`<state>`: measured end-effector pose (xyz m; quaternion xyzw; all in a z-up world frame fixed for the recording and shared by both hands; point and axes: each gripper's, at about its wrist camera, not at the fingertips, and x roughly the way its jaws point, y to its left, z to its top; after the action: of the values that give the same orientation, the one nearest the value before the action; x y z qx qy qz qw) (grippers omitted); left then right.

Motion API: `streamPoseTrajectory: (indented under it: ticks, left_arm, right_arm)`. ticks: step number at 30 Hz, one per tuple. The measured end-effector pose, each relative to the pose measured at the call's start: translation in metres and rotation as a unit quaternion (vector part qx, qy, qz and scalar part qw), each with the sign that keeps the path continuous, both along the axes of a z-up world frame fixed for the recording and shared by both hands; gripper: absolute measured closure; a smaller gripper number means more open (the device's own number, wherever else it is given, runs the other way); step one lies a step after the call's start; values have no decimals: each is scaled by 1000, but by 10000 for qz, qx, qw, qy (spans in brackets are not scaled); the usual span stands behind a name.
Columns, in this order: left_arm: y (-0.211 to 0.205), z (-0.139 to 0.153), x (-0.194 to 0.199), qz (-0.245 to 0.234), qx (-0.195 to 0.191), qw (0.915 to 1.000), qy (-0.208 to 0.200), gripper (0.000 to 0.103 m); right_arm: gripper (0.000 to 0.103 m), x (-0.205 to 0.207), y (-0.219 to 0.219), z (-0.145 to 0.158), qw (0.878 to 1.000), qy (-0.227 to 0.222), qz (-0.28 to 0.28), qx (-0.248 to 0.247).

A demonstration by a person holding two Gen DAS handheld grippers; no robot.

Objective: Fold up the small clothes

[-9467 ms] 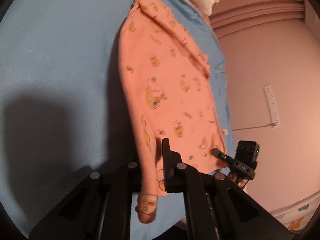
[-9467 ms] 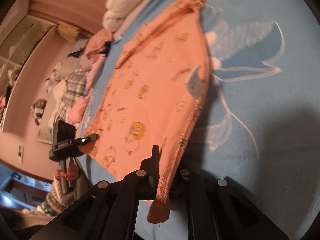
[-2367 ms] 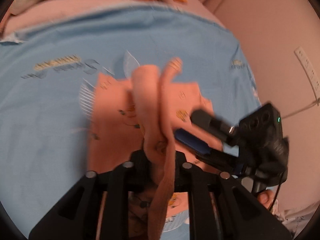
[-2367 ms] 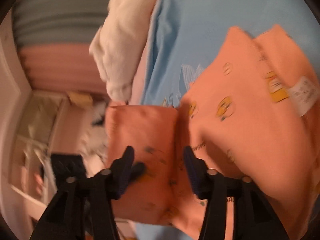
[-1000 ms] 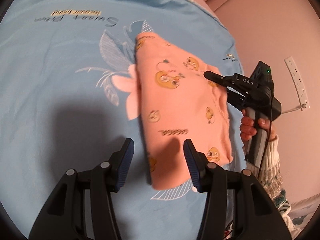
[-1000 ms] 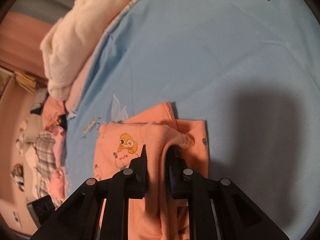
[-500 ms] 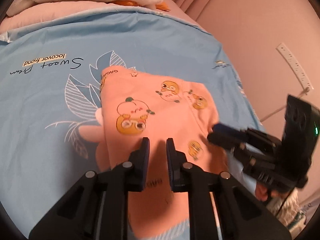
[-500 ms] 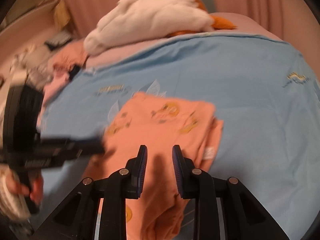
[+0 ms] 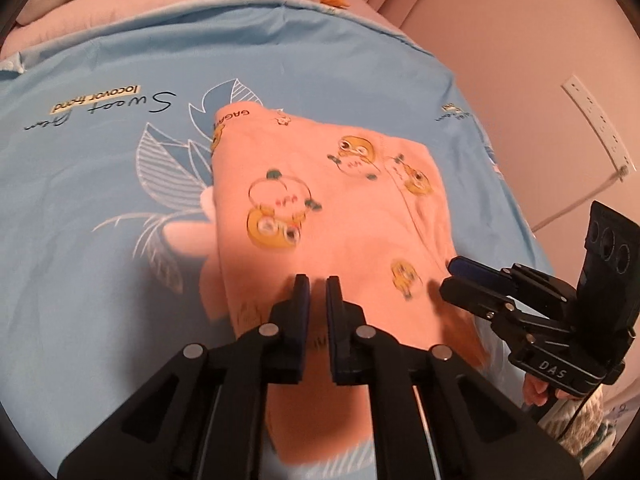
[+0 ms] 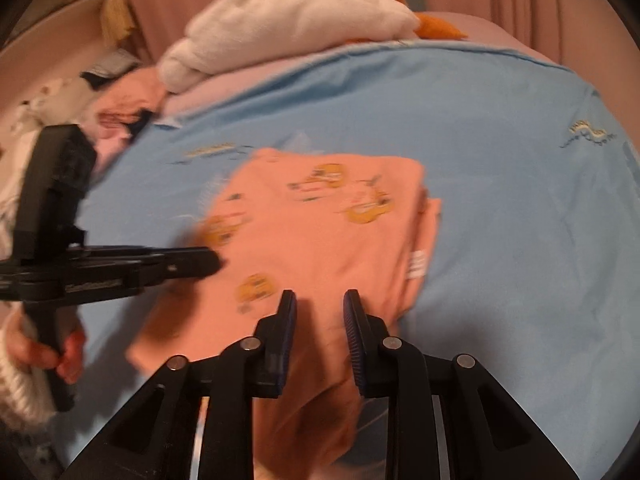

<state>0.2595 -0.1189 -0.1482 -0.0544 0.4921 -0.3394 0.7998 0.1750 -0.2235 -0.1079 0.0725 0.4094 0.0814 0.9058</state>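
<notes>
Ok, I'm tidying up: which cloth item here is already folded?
The orange cartoon-print garment, a flat rectangle on the blue sheet; the white bundle beyond it lies heaped.

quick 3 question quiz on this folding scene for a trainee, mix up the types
1. True or false: the orange garment lies folded on the blue sheet.
2. Which gripper has the wider gap between its jaws? A) left gripper B) right gripper
3. Fill in: the white bundle lies at the sheet's ___ edge, seen from the right wrist.

Key: 1 true; 2 B; 3 far
</notes>
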Motion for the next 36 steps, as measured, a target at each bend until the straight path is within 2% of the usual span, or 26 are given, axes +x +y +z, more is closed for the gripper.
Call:
streamPoseTrajectory:
  ticks: [4,7,10,12,15,17,18,19,23,25,28,36]
  left_arm:
    - [3,-10,-18,-142,127,9998,-30,91]
    - [3,-30,-23,-162,203,9995,189,92]
    - [8,-27,-23,-117,106,9996,234,91]
    - [15,-24,-26,-106,12,9995,293,86]
    - [33,-19,-30,2,-239,9990,387,62]
    - [42,-18,-30,224,-208,9989,341,30]
    - [47,-18,-28,372,-186,9987,305,29]
    - [47,-18,-26,446,-204,9983,320,29]
    - [60,-28,-7,690,-522,9942,642,29]
    - [61,-30,0,655,-726,9923,766,29]
    - [53,-34,6,534,-1017,9891,917,29]
    - [30,-35,26,390,-1357,9844,1050,29]
  right_arm:
    - [76,-19,13,-10,9996,121,242,14]
    - [76,-18,17,-31,9987,430,113,-254]
    - [76,-18,8,-35,9991,417,-6,92]
    - [76,-21,2,-32,9981,465,-72,397]
    - [72,-33,-17,-26,9927,443,-175,1105]
    - [59,-40,-31,-26,9852,383,-268,1648]
    - [42,-42,-39,-26,9814,374,-372,1844]
    - [30,-44,-49,-29,9767,373,-600,2027]
    - [30,-42,-71,-41,9629,470,-968,2475]
    - [30,-38,-76,-45,9556,434,-970,2747]
    - [30,-26,-75,-48,9510,401,-943,2918]
    - [30,2,-72,-50,9529,380,-700,2927]
